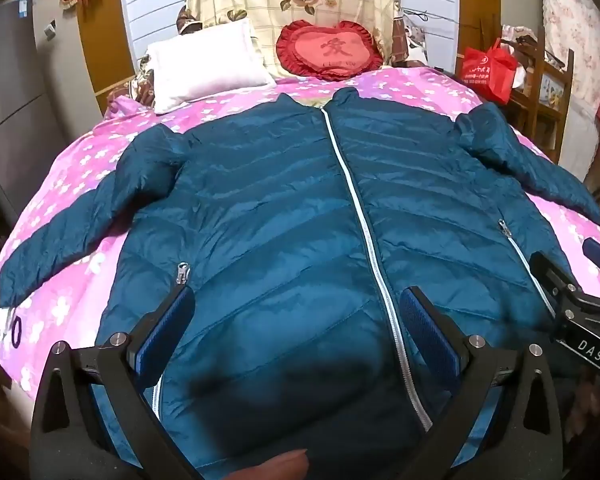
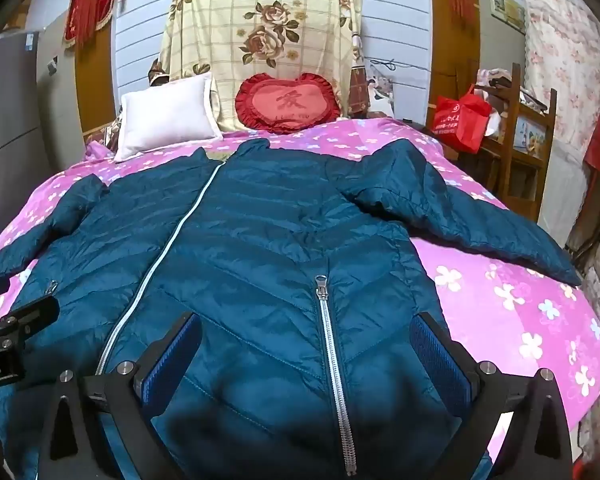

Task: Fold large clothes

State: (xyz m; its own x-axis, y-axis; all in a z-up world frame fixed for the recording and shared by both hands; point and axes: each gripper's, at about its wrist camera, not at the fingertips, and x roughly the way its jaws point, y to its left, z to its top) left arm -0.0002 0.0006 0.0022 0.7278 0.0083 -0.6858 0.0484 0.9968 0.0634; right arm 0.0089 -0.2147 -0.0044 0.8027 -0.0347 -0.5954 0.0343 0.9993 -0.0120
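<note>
A teal quilted puffer jacket (image 1: 284,200) lies flat and face up on the pink flowered bedspread (image 1: 80,148), zipped shut with a white zipper, both sleeves spread out to the sides. My left gripper (image 1: 298,312) hovers open over the jacket's lower front, just left of the centre zipper. My right gripper (image 2: 306,336) is open too, above the jacket (image 2: 260,220) at its right pocket zipper (image 2: 322,284), with nothing between the blue pads. The right gripper's body (image 1: 580,300) shows at the left wrist view's right edge. A fingertip (image 1: 276,466) shows at the bottom.
A white pillow (image 1: 208,64) and a red heart cushion (image 1: 328,50) sit at the bed's head against a floral cover (image 2: 260,40). A red bag (image 2: 460,116) and a wooden shelf (image 2: 516,128) stand right of the bed. Grey cabinets (image 1: 16,80) stand on the left.
</note>
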